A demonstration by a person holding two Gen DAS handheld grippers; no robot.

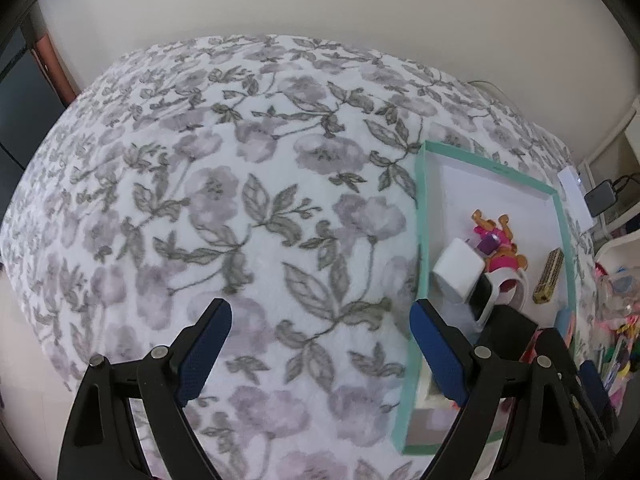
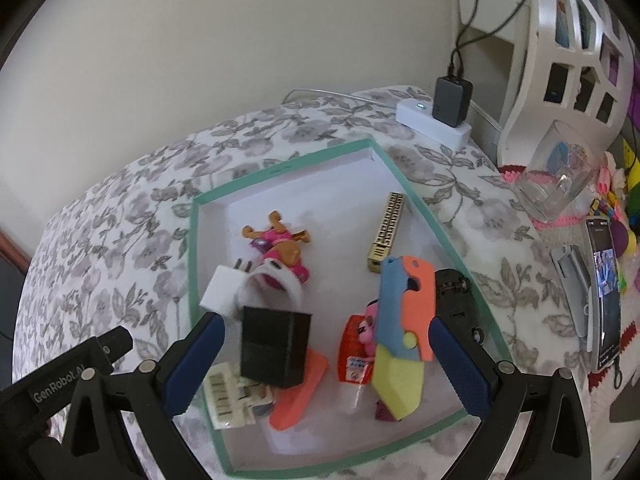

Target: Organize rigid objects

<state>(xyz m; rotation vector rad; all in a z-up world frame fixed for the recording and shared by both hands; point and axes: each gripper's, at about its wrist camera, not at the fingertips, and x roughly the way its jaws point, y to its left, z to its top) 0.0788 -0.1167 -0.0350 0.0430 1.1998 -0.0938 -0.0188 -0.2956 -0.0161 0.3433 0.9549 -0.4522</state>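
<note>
A shallow teal-rimmed white tray (image 2: pixel 195 240) lies on the floral bedspread. It holds a white charger cube (image 2: pixel 219 291), a white ring (image 2: pixel 276 280), a pink and orange toy figure (image 2: pixel 280 246), a gold bar (image 2: pixel 386 232), a black box (image 2: pixel 274 346), an orange flat piece (image 2: pixel 298 394), a multicoloured toy (image 2: pixel 402 320), a small packet (image 2: pixel 354 354) and a card (image 2: pixel 228 400). My right gripper (image 2: pixel 326 364) is open and empty above the tray's near half. My left gripper (image 1: pixel 320 356) is open and empty over bare bedspread, left of the tray (image 1: pixel 418 248).
A white power strip (image 2: pixel 434 124) with a black adapter (image 2: pixel 452 100) sits beyond the tray. A clear glass (image 2: pixel 556 178), a phone (image 2: pixel 606 300) and small colourful items lie on the right. A wall runs behind the bed. The floral bedspread (image 1: pixel 220 200) spreads left.
</note>
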